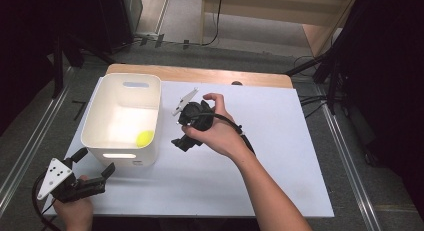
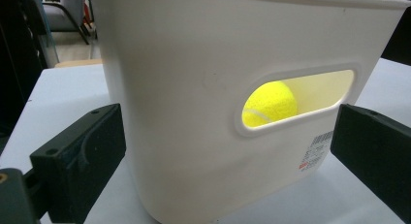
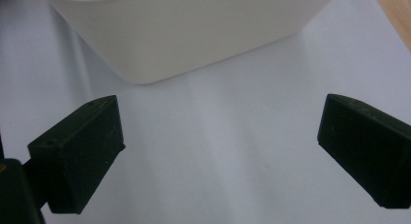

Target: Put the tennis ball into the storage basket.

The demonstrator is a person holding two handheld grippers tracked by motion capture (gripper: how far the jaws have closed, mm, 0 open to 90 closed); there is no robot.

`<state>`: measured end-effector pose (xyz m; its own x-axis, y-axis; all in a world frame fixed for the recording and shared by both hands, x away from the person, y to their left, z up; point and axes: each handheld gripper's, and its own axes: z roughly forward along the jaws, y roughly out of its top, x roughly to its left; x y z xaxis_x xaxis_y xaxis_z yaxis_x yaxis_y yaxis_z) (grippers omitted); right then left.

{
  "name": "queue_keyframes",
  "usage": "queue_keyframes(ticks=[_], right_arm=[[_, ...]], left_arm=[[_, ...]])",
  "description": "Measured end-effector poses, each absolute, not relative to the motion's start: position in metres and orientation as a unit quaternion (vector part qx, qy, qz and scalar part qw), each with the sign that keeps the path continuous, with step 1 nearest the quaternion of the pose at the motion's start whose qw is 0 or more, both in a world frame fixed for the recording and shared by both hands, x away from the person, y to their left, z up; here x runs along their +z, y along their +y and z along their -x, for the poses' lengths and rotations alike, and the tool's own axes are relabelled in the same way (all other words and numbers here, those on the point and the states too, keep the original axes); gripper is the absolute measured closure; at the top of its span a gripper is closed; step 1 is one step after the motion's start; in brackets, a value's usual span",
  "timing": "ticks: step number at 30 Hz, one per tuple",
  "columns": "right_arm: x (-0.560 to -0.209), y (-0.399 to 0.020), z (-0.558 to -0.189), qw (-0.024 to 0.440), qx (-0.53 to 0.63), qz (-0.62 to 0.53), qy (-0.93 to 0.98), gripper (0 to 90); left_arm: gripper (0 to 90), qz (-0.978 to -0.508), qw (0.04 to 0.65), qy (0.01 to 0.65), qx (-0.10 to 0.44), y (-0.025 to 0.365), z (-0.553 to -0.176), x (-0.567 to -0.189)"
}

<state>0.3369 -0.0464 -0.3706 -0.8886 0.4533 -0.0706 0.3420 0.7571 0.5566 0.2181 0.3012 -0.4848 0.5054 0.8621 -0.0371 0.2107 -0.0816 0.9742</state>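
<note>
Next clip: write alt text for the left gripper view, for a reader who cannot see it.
A white plastic bin stands close in front of the left gripper, whose two black jaws are open on either side of it, not touching. Through the bin's handle slot, a yellow tennis ball lies inside.

Overhead view; gripper views near bin (image 2: 194, 88)
</note>
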Motion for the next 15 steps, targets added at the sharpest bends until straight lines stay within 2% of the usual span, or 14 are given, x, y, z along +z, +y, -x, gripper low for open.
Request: queue_keyframes(ticks=[15], right_arm=[[-0.387, -0.083, -0.324, 0.116, 0.311, -0.252, 0.909, 0.4]], left_arm=[[0.0, -0.673, 0.547, 0.4, 0.297, 0.301, -0.218, -0.485]])
